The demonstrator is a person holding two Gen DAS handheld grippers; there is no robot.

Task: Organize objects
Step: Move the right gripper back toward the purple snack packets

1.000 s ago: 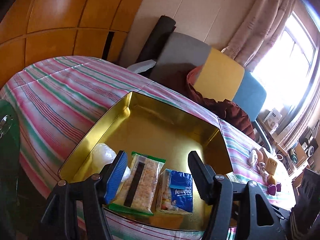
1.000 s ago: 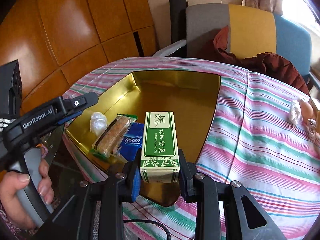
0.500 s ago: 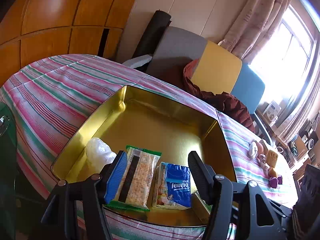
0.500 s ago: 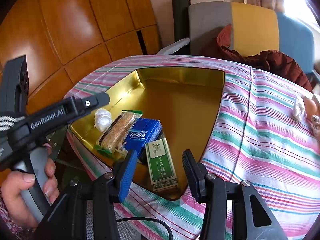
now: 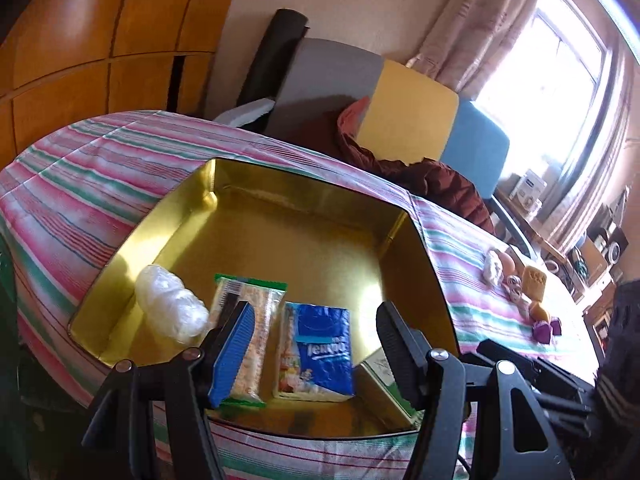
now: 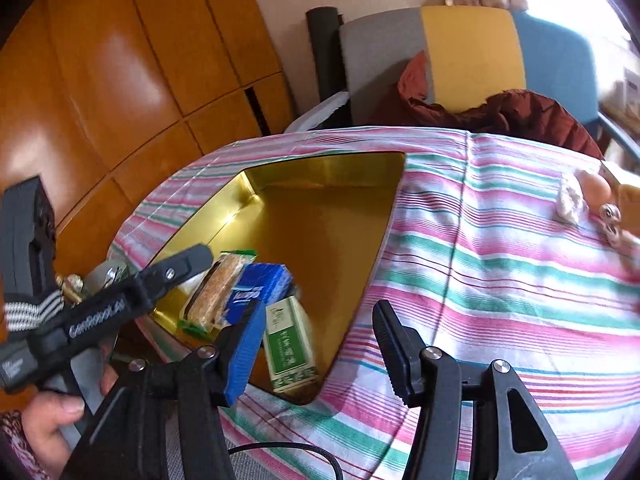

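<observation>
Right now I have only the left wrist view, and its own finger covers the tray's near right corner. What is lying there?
Observer: A green box with white lettering, inside the gold tray, right beside the blue tissue pack.
Operator: Is the right gripper gripping it?
Observer: No. The right gripper has its jaws opening, and its pads stand clear of the box, which lies in the tray.
Operator: Anything below that corner, nearer the grippers?
Observer: A black cable curves past just below the tray's near corner.
</observation>
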